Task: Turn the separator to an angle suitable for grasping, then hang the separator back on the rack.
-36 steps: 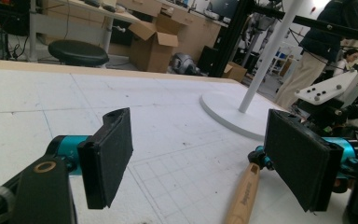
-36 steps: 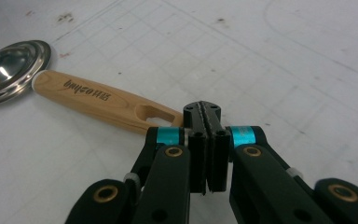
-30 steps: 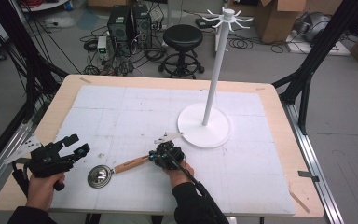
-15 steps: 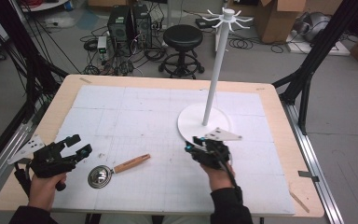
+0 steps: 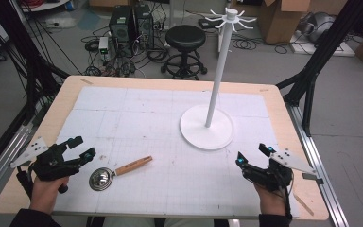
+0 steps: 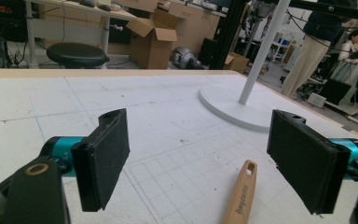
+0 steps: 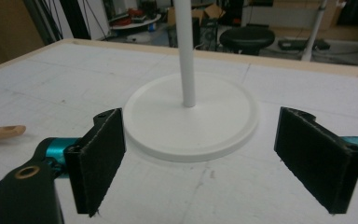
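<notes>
Lying flat, wooden-handled round metal strainer [image 5: 116, 172], near left hand-held gripper [image 5: 78, 149]

Most of the white gridded mat [image 5: 137, 113] is wide open. Only two things block passage: the tall white pole stand with round base [image 5: 207, 126] toward the table's far right, and the wooden-handled metal strainer spoon [image 5: 118, 171] lying flat near the near left edge.
</notes>
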Demonstrator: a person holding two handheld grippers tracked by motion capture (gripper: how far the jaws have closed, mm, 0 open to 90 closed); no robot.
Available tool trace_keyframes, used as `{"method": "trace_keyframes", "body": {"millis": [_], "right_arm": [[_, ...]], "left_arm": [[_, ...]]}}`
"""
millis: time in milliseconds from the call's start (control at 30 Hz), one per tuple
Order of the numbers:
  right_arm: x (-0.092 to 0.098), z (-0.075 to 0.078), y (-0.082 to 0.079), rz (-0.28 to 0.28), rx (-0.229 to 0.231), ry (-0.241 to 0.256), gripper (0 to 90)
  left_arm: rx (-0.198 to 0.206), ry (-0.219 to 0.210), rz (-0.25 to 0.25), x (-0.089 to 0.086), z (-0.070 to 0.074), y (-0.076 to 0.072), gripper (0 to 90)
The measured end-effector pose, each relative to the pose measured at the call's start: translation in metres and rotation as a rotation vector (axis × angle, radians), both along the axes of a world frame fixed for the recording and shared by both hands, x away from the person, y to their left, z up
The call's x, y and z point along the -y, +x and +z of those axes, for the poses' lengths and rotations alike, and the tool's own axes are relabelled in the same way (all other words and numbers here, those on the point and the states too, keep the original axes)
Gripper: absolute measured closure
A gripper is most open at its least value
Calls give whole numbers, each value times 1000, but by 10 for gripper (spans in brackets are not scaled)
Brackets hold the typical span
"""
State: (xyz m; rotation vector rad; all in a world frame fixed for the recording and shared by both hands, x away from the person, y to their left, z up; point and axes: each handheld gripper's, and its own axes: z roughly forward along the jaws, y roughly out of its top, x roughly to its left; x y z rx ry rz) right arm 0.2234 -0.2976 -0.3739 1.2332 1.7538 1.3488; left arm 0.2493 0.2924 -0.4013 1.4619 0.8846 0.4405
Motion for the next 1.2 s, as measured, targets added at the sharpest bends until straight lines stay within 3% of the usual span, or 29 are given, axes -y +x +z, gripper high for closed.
{"method": "trace_keyframes", "body": {"millis": [100, 267, 533, 767, 1067, 1167, 1200], "right_arm": [[11, 1, -6, -27, 24, 18, 153], [17, 0, -9, -38, 25, 28, 152], [13, -1, -8, -30, 15, 5, 154], [14, -2, -7, -32, 10, 13, 154], [6, -3, -6, -15, 3, 5, 154], [3, -3, -5, 0, 3, 2, 154], [3, -3, -4, 6, 6, -6, 154]], "left_arm": [[9, 11, -2, 2, 0, 0, 201], [15, 18, -2, 2, 1, -1, 198], [16, 26, 5, 3, 1, -1, 198], [13, 38, 2, 4, 2, 0, 212], [45, 43, -44, 17, 14, 0, 179], [52, 68, -60, 25, 19, 1, 178], [51, 95, -67, 28, 20, 2, 178]]}}
